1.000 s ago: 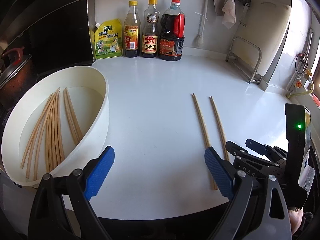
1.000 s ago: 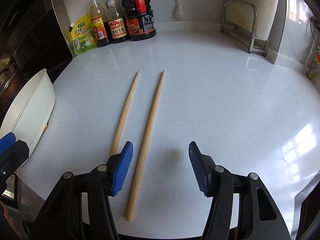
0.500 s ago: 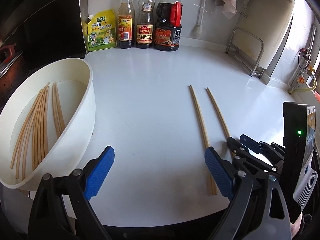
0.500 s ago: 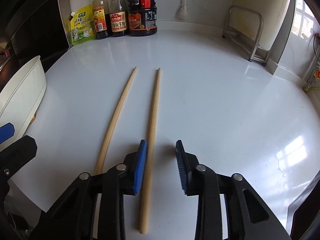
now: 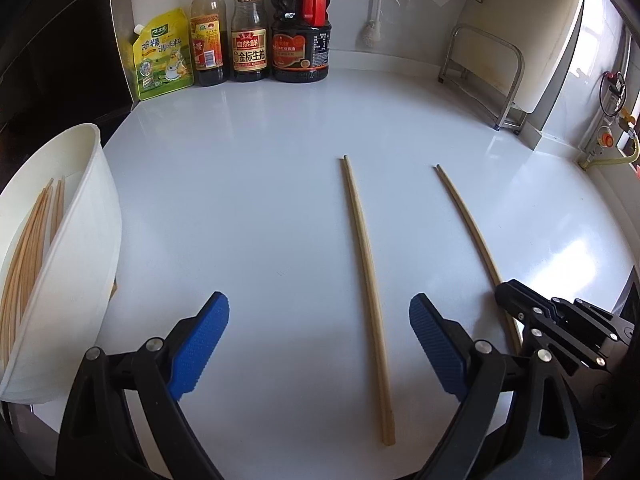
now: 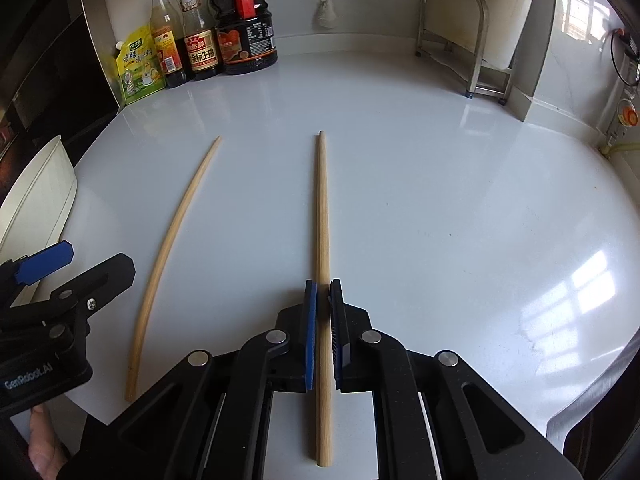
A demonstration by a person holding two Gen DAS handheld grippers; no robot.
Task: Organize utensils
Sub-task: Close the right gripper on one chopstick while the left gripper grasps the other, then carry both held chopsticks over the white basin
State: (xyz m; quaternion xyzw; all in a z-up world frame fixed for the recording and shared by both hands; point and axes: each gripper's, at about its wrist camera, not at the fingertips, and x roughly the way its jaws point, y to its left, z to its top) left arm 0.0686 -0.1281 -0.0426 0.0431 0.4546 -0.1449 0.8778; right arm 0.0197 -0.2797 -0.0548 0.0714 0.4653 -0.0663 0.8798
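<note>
Gripped chopstick (image 6: 322, 216): on white counter (image 6: 440, 208), tip toward 12 o'clock, thick end between the blue pads.
Right gripper (image 6: 323, 292): fingers closed against that chopstick's sides.
Second chopstick (image 5: 366, 276): lies free on the counter, at 9 o'clock of the gripped one, well apart.
Left gripper (image 5: 319, 312): fingers wide apart, empty, above the counter.
Tub (image 5: 86, 216): white, at 9 o'clock, holds more chopsticks (image 5: 28, 248).
Bottles (image 5: 250, 24): at 12 o'clock by the wall.

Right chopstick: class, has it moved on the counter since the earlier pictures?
Yes. The right chopstick has shifted right, away from the left chopstick, which lies in line with the bottles as before. The right gripper is shut on it.
</note>
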